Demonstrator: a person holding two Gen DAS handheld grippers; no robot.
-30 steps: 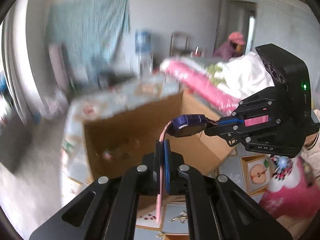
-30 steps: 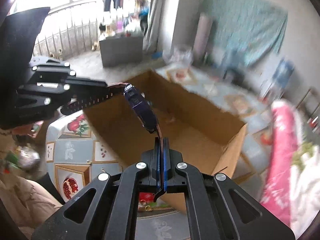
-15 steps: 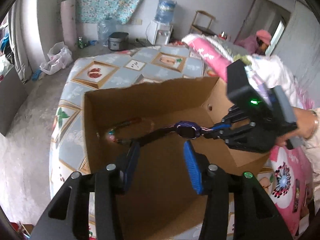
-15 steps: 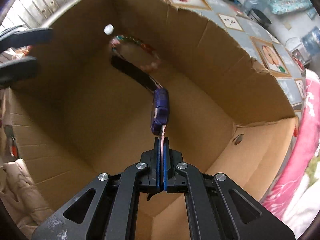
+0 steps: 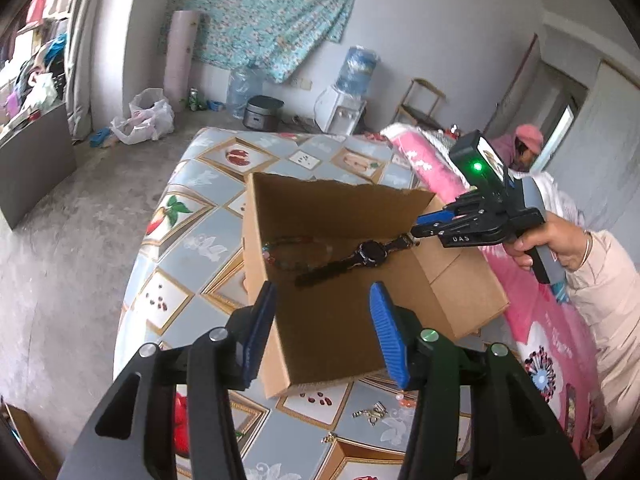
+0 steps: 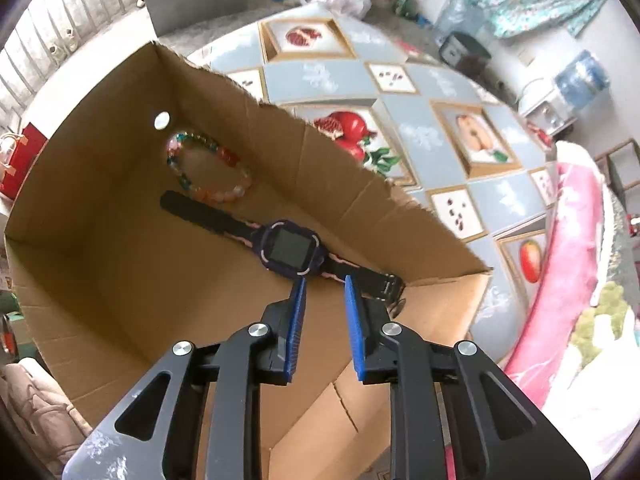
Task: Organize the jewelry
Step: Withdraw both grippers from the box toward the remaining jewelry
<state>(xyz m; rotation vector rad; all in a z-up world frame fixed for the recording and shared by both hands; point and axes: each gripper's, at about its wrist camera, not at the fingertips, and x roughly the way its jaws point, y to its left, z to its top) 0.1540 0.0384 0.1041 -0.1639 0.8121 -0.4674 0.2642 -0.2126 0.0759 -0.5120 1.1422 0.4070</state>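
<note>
A dark purple watch [image 6: 290, 248] with a black and pink strap lies flat on the floor of an open cardboard box [image 6: 120, 280]. A beaded bracelet [image 6: 208, 168] rests beside it near the far corner. My right gripper [image 6: 325, 282] hovers just above the strap's buckle end; its jaws are opening and its pads are off the strap. In the left wrist view the watch [image 5: 368, 258] and bracelet [image 5: 296, 252] lie in the box [image 5: 340, 344], with the right gripper [image 5: 416, 232] at the strap's end. My left gripper [image 5: 324, 292] is back over the near rim, its jaws opening with nothing between them.
The box sits on a table with a fruit-print cloth [image 5: 192, 216]. Small metal jewelry pieces [image 5: 372, 412] lie on the cloth in front of the box. A pink blanket [image 6: 568, 248] borders the right side. A person in a pink hat [image 5: 524, 148] sits far back.
Both grippers held the watch by its strap ends above the box. The left one let go and drew back; the right lowered the watch onto the box floor and its jaws parted.
</note>
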